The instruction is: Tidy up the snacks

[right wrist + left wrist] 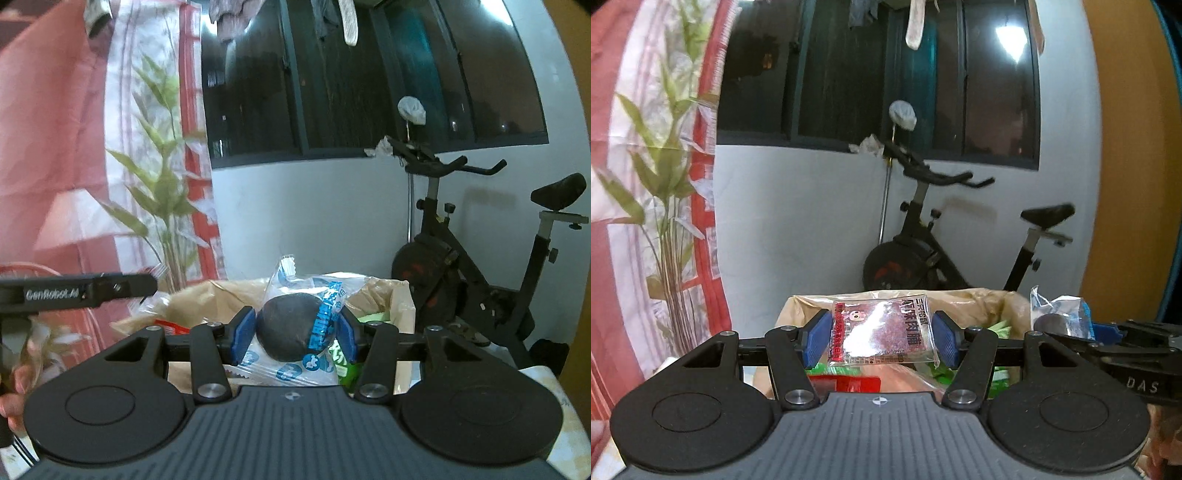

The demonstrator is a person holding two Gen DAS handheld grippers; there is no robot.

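Note:
My left gripper (pixel 881 338) is shut on a clear packet of reddish meat snack (pixel 882 328) and holds it above an open brown paper bag (pixel 1015 306). My right gripper (pixel 294 334) is shut on a clear blue-printed wrapper with a dark round snack (pixel 290 330) inside, also above the paper bag (pixel 399 295). The right gripper and its snack (pixel 1060 317) show at the right in the left wrist view. The left gripper's arm (pixel 81 288) shows at the left in the right wrist view. Green packets (pixel 997 326) and a red packet (pixel 857 384) lie in the bag.
An exercise bike (pixel 942 254) stands behind the bag against a white wall under a dark window. A red and white curtain with a leaf print (pixel 657 184) hangs at the left. A wooden panel (pixel 1126 166) is at the right.

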